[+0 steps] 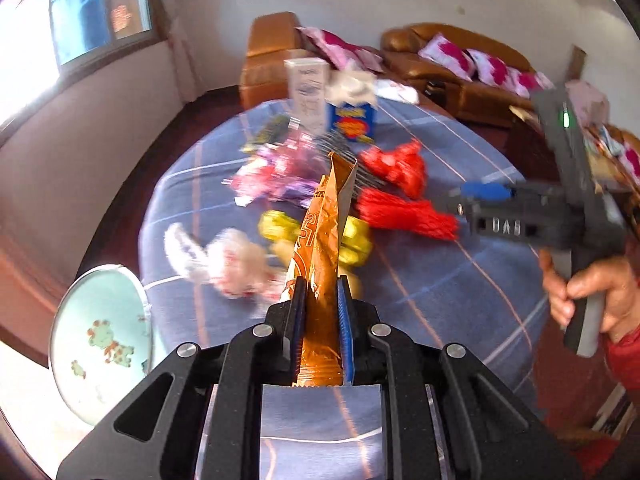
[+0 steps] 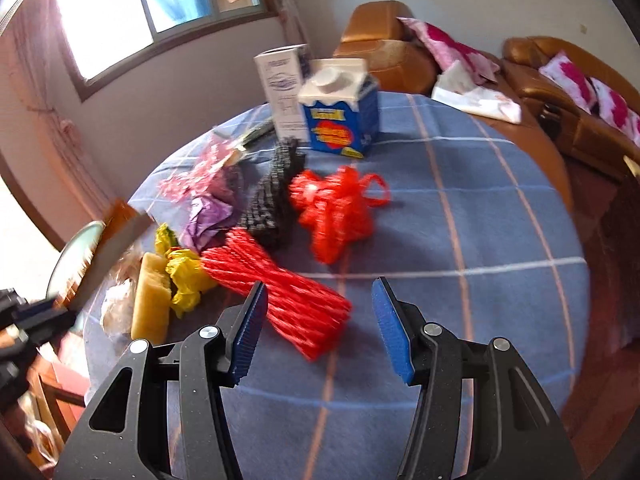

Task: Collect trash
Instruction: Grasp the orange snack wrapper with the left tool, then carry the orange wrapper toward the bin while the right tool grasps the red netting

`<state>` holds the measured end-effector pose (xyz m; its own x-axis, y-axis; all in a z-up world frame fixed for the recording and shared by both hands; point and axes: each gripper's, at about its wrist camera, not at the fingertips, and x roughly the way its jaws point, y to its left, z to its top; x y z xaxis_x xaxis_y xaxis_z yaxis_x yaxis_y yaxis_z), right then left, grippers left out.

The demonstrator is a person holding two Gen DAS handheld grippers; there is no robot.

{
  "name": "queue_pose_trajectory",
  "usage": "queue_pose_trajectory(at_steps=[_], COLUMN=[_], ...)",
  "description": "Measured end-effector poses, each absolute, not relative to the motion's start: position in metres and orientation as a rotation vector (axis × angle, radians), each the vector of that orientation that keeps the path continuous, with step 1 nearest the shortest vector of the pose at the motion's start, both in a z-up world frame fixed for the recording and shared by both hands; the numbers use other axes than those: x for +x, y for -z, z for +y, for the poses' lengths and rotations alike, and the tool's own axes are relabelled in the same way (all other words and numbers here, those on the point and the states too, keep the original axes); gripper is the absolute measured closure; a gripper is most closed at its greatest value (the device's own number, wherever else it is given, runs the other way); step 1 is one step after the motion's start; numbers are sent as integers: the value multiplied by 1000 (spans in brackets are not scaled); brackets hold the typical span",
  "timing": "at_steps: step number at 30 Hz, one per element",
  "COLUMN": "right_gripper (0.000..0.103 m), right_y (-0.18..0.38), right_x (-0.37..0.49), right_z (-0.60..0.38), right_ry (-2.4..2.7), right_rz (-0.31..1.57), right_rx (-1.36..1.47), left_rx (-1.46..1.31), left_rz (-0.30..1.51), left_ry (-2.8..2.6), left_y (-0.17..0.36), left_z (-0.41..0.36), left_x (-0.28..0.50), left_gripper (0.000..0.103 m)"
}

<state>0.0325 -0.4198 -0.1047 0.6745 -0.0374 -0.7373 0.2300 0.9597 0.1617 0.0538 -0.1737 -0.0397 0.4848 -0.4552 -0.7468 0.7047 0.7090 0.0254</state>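
My left gripper (image 1: 321,284) is shut on an orange foil snack wrapper (image 1: 326,236) and holds it upright above the table. My right gripper (image 2: 320,292) is open and empty, just above a red foam net sleeve (image 2: 280,292); it also shows in the left wrist view (image 1: 460,204). Trash lies on the blue checked tablecloth (image 2: 460,220): a red plastic bag (image 2: 332,208), a black net (image 2: 272,204), purple and pink wrappers (image 2: 208,208), a yellow wrapper (image 2: 184,276), a yellow sponge (image 2: 150,304) and a crumpled clear bag (image 1: 224,260).
A blue carton (image 2: 340,112) and a white box (image 2: 282,88) stand at the table's far side. A round plate with a frog print (image 1: 100,344) stands at the left edge. Brown sofas with pink cushions (image 2: 560,80) are behind the table.
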Motion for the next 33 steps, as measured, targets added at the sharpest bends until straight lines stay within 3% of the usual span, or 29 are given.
queue_pose_trajectory(at_steps=[6,12,16,24,33], right_gripper=[49,74,84,85,85], right_y=[125,130,120,76,53], right_x=[53,52,44,24,60], right_z=[-409,-399,-396,-368,-285], right_ry=[100,113,151,181,31], right_rz=[896,913,904,786,731], right_rx=[204,160,176,201,180], left_rx=[291,246,221,181,160], left_rz=[767,770,770,777,780], left_ry=[605,535,511,445,293], left_y=[23,19,19,26,28], left_z=[-135,-104,-90,-59,-9], left_x=[74,87,91,95,98], left_gripper=[88,88,88,88,88])
